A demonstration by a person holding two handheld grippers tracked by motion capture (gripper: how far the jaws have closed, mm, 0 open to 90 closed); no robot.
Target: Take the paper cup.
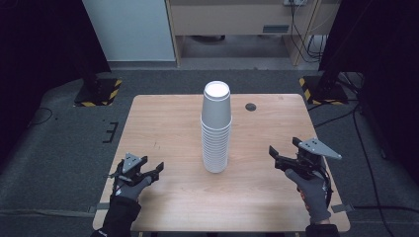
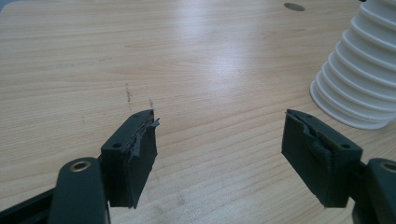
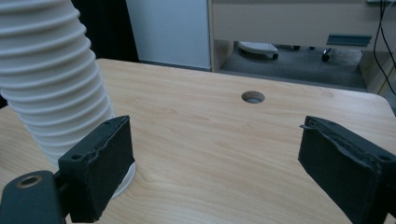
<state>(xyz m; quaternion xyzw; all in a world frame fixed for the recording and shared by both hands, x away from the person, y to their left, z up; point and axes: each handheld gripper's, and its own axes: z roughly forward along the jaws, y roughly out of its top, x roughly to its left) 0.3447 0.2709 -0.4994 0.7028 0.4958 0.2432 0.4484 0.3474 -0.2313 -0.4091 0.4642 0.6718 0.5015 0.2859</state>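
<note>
Pale wood-grain laminate covers the table (image 1: 163,118), smooth and faintly glossy, with a small round cable hole (image 1: 251,106) toward its far edge. At its middle stands a tall stack of white cups (image 1: 216,128), nested upside down, their rims forming tight ribbed rings up a tapering column. The left gripper (image 1: 148,170) rests low near the front left corner, its matte black, blocky jaws spread wide with nothing between them. The right gripper (image 1: 282,149) hovers well right of the stack, jaws likewise parted and empty. Both gloved hands wear grey knit fabric.
</note>
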